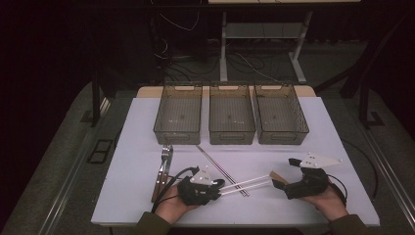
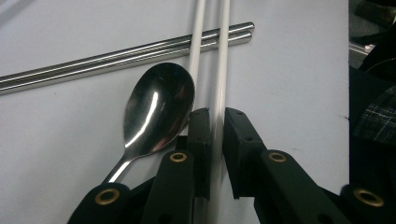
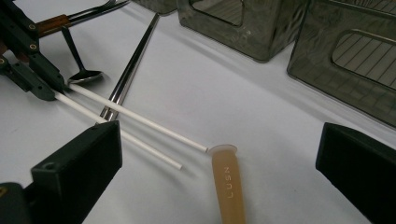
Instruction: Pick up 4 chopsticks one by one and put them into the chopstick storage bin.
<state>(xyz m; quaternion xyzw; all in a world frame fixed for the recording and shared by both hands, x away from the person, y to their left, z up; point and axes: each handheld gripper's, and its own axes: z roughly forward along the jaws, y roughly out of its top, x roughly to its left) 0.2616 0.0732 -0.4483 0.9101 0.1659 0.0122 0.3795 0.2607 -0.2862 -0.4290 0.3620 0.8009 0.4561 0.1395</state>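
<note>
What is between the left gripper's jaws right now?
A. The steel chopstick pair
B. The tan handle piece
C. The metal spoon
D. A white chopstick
D: in the left gripper view, the left gripper has its jaws closed on one white chopstick, while the spoon lies beside them and the steel chopsticks lie crosswise beyond.

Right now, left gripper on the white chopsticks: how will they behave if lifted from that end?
The white chopsticks are thin, smooth rods, so probably light and stiff, yet slippery. The left gripper has its jaws around one stick near its end; the other lies outside and would likely stay behind. Gripped so far from the middle, the long free end may droop or pivot, perhaps nudging the metal chopsticks beneath.
</note>
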